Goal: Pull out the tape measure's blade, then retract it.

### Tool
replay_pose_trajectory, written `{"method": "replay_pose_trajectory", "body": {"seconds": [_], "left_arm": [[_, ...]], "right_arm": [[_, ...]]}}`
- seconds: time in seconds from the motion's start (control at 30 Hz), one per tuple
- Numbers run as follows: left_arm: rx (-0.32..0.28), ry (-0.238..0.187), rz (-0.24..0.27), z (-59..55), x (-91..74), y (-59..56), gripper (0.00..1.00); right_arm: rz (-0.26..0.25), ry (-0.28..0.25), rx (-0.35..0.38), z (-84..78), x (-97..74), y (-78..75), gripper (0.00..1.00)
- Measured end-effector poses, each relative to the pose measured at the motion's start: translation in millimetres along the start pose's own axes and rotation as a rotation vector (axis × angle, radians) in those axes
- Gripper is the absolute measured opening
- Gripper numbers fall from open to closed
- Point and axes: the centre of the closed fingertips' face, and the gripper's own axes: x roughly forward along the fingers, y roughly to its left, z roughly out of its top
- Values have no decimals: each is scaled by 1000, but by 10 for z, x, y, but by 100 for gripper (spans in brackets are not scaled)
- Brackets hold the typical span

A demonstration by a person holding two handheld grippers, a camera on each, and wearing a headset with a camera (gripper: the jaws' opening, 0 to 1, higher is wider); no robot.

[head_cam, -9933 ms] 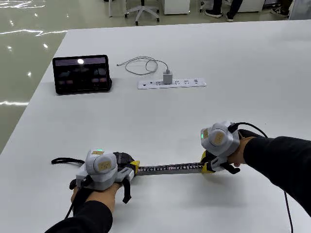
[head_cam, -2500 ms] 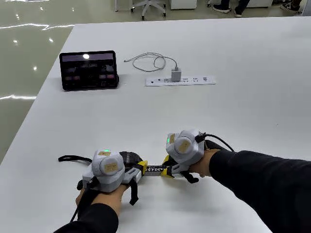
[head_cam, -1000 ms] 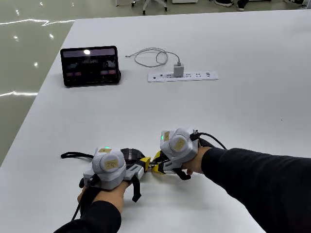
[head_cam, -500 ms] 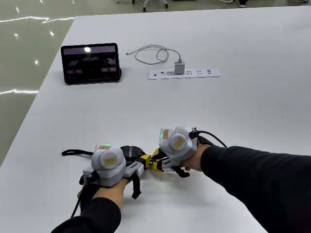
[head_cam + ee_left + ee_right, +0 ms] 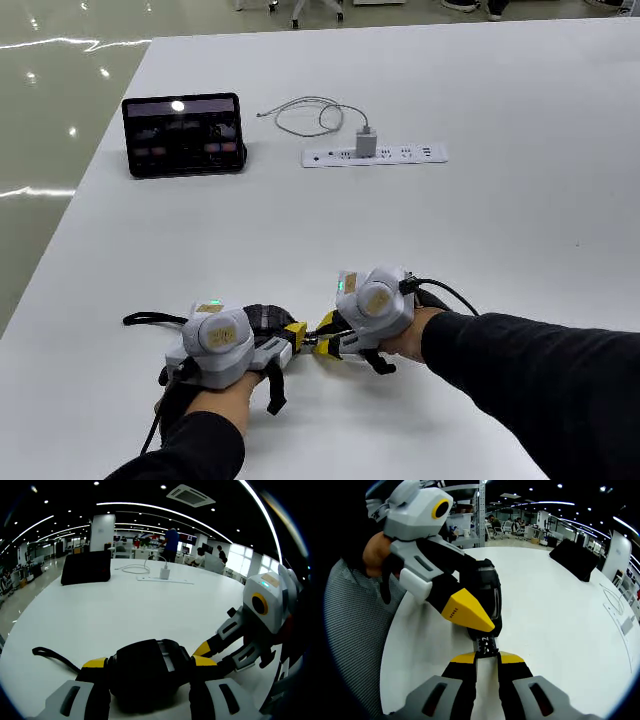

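Observation:
The black tape measure point(image 5: 265, 322) lies on the white table near the front edge, its black strap point(image 5: 150, 320) trailing left. My left gripper point(image 5: 290, 335) is shut on the case; in the left gripper view its yellow-tipped jaws clamp both sides of the tape measure point(image 5: 150, 672). My right gripper point(image 5: 325, 345) sits just right of it, shut on the end of the blade point(image 5: 310, 340). In the right gripper view a short stub of blade point(image 5: 485, 644) runs from between the jaws of the right gripper point(image 5: 487, 657) into the case point(image 5: 487, 597).
A dark tablet point(image 5: 183, 134) stands at the back left. A white power strip point(image 5: 375, 155) with a charger and a coiled cable point(image 5: 310, 115) lies behind the middle. The table's left edge point(image 5: 60, 250) drops to a glossy floor.
My right gripper has travelled left toward the case, and the blade has shrunk from a long stretch to a short stub. The left gripper has stayed on the case.

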Motion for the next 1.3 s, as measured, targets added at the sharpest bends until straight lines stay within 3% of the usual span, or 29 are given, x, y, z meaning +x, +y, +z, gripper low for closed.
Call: {"method": "replay_pose_trajectory", "body": {"seconds": [0.13, 0.6, 0.67, 1.3], "left_arm": [[-4, 1, -1, -3, 1, 3, 60], [-12, -1, -3, 5, -5, 2, 60], [-11, -4, -6, 6, -3, 3, 60], [-8, -3, -3, 1, -3, 6, 60]], "right_arm": [[-1, -5, -58, 56, 24, 12, 10], [-2, -29, -9, 154, 83, 13, 10], [0, -34, 24, 150, 76, 18, 9], [0, -26, 32, 132, 66, 32, 10]]}}
